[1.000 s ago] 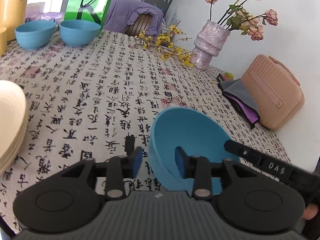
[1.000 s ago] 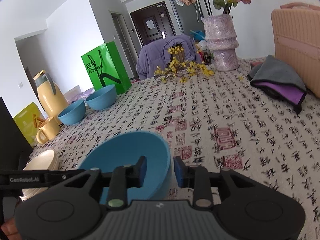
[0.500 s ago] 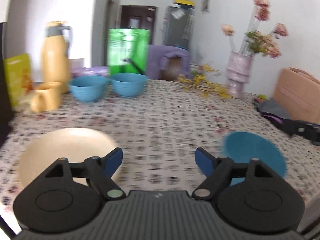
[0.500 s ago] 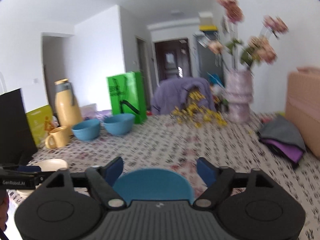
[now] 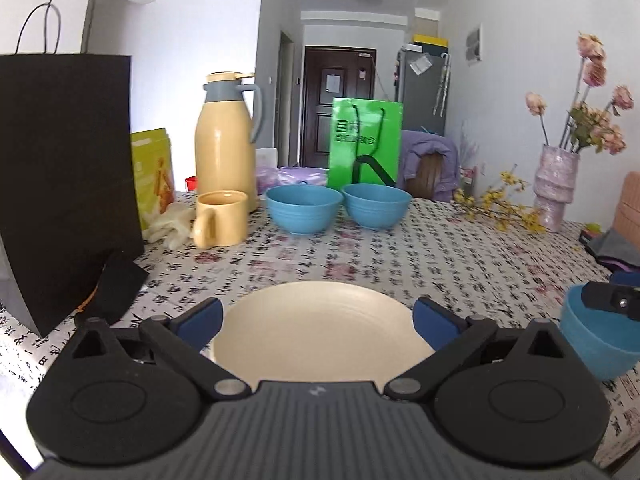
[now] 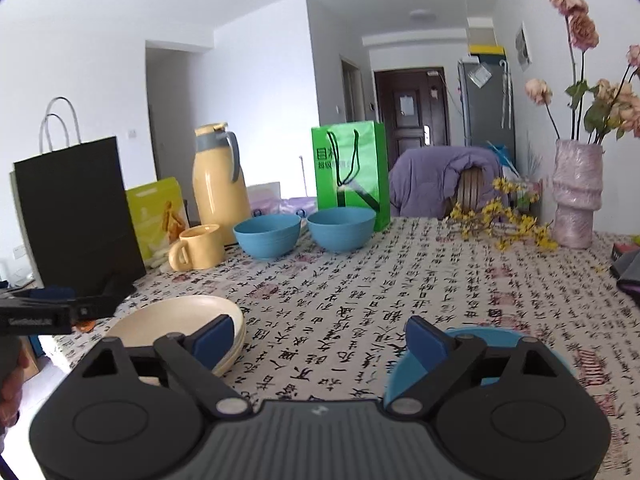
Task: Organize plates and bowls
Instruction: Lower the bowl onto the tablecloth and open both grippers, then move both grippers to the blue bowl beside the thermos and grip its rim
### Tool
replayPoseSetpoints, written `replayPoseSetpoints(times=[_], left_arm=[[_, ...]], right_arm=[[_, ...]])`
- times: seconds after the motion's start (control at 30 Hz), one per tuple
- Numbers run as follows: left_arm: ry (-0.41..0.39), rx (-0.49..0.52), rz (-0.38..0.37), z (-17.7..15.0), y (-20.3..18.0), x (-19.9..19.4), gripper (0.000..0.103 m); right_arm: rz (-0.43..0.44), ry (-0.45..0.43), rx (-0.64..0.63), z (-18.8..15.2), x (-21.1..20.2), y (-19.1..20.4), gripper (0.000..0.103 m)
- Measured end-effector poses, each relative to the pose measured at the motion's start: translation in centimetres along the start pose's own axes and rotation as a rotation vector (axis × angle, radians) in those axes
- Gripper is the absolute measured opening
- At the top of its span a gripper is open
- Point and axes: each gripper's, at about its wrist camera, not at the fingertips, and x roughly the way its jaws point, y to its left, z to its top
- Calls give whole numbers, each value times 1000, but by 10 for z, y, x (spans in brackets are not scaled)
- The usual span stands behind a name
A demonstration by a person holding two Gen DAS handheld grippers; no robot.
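A stack of cream plates (image 5: 316,348) lies on the patterned tablecloth just ahead of my left gripper (image 5: 318,318). Its jaws are opening wide; the top plate shows between the fingers, untouched by the pads. A blue bowl (image 5: 592,344) stands at the right, with a finger (image 5: 612,300) of the right gripper in front of it. My right gripper (image 6: 320,338) is also opening, with only tablecloth between its pads. The same blue bowl (image 6: 496,338) sits behind its right finger and the cream plates (image 6: 176,316) lie to its left. Two more blue bowls (image 5: 304,208) (image 5: 376,204) stand side by side at the far end.
A black paper bag (image 5: 64,184) stands at the left table edge. Behind it are a yellow pouch (image 5: 154,176), a yellow flask (image 5: 224,140) and a mug (image 5: 220,218). A green bag (image 5: 364,144), a flower vase (image 5: 556,188), yellow sprigs (image 6: 500,220) and dark cloths (image 5: 616,248) line the far and right sides.
Both grippers were closed around the blue bowl's rim; they have opened, let it go and swung left. The left gripper now faces the cream plates.
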Motion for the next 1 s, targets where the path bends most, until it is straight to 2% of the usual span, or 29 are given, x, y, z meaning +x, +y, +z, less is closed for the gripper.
replayPoseSetpoints(times=[0.23, 0.33, 0.4, 0.5, 0.57, 0.63, 0.7, 0.77, 0.83, 0.9, 0.97, 1.0], left_arm=[[19, -72, 23, 33, 39, 44, 103], [32, -110, -31, 58, 55, 76, 103], [32, -116, -76, 74, 64, 100, 103], [27, -96, -108, 99, 74, 143, 103], [51, -106, -135, 116, 84, 177, 101], [74, -116, -155, 129, 91, 211, 92], [98, -112, -145, 142, 96, 245, 88], [119, -126, -127, 152, 101, 278, 79], [171, -150, -146, 161, 104, 313, 67], [213, -164, -151, 171, 104, 349, 59], [242, -147, -122, 179, 102, 380, 55], [262, -137, -121, 180, 102, 395, 54]], right_arm=[[11, 23, 59, 27, 49, 19, 92], [32, 22, 94, 47, 82, 24, 90], [25, 30, 159, 61, 111, 24, 86], [61, 56, 272, 80, 159, 24, 80], [76, 73, 322, 92, 193, 26, 79], [72, 92, 360, 100, 227, 29, 75], [62, 106, 388, 108, 263, 32, 73], [39, 124, 397, 112, 297, 34, 70], [36, 153, 408, 116, 328, 35, 63], [42, 187, 430, 119, 358, 33, 60], [44, 211, 443, 122, 383, 31, 58], [40, 223, 441, 123, 396, 30, 53]])
